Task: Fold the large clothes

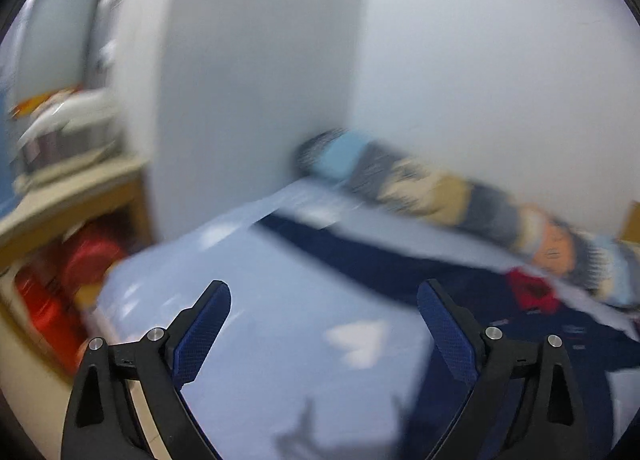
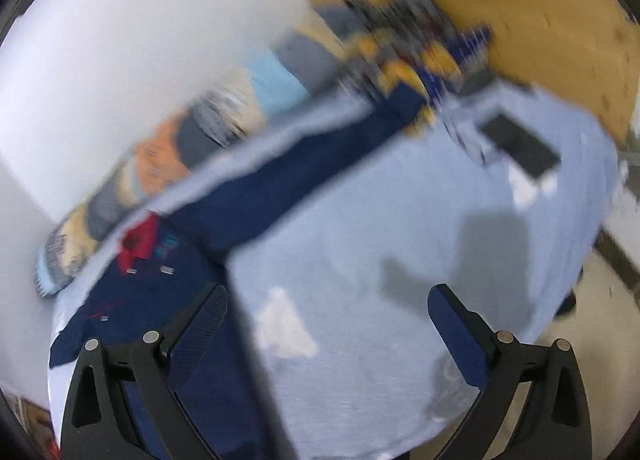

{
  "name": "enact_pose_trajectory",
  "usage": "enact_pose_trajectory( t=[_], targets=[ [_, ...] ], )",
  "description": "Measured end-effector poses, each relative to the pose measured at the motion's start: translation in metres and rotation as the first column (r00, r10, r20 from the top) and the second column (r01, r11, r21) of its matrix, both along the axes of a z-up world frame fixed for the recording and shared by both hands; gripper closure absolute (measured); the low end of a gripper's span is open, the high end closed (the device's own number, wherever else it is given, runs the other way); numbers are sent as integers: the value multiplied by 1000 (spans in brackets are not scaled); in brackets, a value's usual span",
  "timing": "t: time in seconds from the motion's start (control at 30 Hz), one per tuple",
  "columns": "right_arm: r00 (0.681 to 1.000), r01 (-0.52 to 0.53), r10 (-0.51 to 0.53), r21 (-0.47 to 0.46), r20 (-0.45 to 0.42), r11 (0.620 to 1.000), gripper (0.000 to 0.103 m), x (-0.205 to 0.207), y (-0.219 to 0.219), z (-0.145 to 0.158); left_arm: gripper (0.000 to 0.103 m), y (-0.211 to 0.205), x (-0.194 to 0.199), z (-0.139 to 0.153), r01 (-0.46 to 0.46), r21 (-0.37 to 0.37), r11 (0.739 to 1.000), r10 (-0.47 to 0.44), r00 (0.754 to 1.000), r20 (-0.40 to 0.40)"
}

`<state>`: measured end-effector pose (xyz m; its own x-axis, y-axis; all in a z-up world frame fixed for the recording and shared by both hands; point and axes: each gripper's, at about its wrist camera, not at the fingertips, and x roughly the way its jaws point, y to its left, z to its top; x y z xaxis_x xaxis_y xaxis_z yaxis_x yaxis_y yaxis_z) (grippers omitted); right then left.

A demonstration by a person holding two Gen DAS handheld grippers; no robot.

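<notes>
A large navy long-sleeved garment (image 1: 500,340) with a red collar (image 1: 532,290) lies spread on the light blue bed (image 1: 280,300); one sleeve stretches toward the far wall. My left gripper (image 1: 324,296) is open and empty, above the bed to the left of the garment. In the right wrist view the same garment (image 2: 168,300) lies left, its other sleeve (image 2: 304,167) reaching toward the headboard. My right gripper (image 2: 328,300) is open and empty above the sheet (image 2: 400,219), its left finger over the garment's edge. Both views are motion-blurred.
A long patterned bolster (image 1: 440,187) lies along the white wall. A wooden shelf (image 1: 68,195) with red items stands left of the bed. A black phone (image 2: 520,147) and a patterned pile (image 2: 412,47) lie near the wooden headboard (image 2: 540,19).
</notes>
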<state>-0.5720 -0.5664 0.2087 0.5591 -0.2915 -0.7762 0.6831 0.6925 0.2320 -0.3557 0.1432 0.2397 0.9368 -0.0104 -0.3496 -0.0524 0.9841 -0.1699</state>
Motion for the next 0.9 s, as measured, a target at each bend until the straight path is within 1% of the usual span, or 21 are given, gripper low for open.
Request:
enact_pose_trajectory(
  t=[0.03,0.07,0.13,0.17,0.23,0.3,0.33,0.4,0.43,0.5,0.53,0.57,0.6,0.63,0.67,0.7,0.73,0.77,0.8,0.87,0.9],
  targets=[
    [999,-38,40,-47,35,998,1,-4,19,15,5,-17,-23,12,53,22,998,-53,998,32],
    [996,-69,73,-71,54,995,1,2,31,24,4,-41,-26,6,79,42,996,-81,996,39],
    [982,-148,159,-113,98,983,1,12,66,39,2,-78,-68,1,208,72,975,-211,976,42],
    [973,-186,200,-121,113,975,1,14,79,40,2,-87,-76,-4,247,74,966,-250,968,26],
    [946,-285,301,-133,124,949,1,19,111,37,2,-103,-113,-26,311,68,948,-312,950,-5],
    [920,-358,373,-134,120,924,1,25,141,27,2,-124,-160,-55,363,77,928,-358,931,-75],
    [900,-408,423,-136,110,903,1,28,163,15,2,-134,-177,-62,362,92,928,-354,931,-91],
    [876,-459,475,-154,85,875,1,35,200,-2,3,-142,-233,-96,348,139,927,-332,935,-126],
    [863,-483,500,-182,67,857,1,35,220,-14,3,-158,-240,-88,341,155,927,-321,937,-137],
    [851,-505,523,-215,37,836,1,37,243,-29,3,-162,-283,-104,340,224,913,-317,939,-131],
    [842,-523,539,-223,12,823,1,41,252,-37,3,-161,-286,-99,331,242,912,-301,941,-154],
    [838,-534,545,-225,-13,815,1,46,258,-43,4,-157,-293,-87,341,224,913,-301,933,-196],
    [834,-543,551,-224,-32,809,1,50,264,-47,2,-148,-310,-87,369,189,910,-328,920,-215],
    [830,-551,557,-207,-35,808,1,57,266,-50,2,-141,-329,-89,366,195,910,-324,921,-216],
    [824,-560,565,-192,-32,806,1,58,267,-54,2,-142,-334,-81,359,212,909,-312,923,-225],
    [824,-562,566,-180,-36,807,1,62,269,-56,2,-137,-346,-73,373,228,899,-315,915,-252],
    [825,-562,562,-166,-51,810,1,67,270,-60,2,-127,-369,-83,394,236,888,-325,903,-282],
    [823,-567,565,-151,-59,810,1,70,272,-64,2,-134,-355,-65,392,242,887,-314,899,-306],
    [820,-573,569,-132,-64,809,1,74,274,-68,2,-134,-358,-56,395,256,882,-306,895,-325],
    [803,-596,591,-93,-73,798,1,79,276,-75,2,-117,-379,-54,419,242,875,-322,877,-356],
    [800,-600,596,-82,-73,796,1,80,277,-78,2,-111,-395,-52,417,241,876,-319,877,-360]
  ],
)
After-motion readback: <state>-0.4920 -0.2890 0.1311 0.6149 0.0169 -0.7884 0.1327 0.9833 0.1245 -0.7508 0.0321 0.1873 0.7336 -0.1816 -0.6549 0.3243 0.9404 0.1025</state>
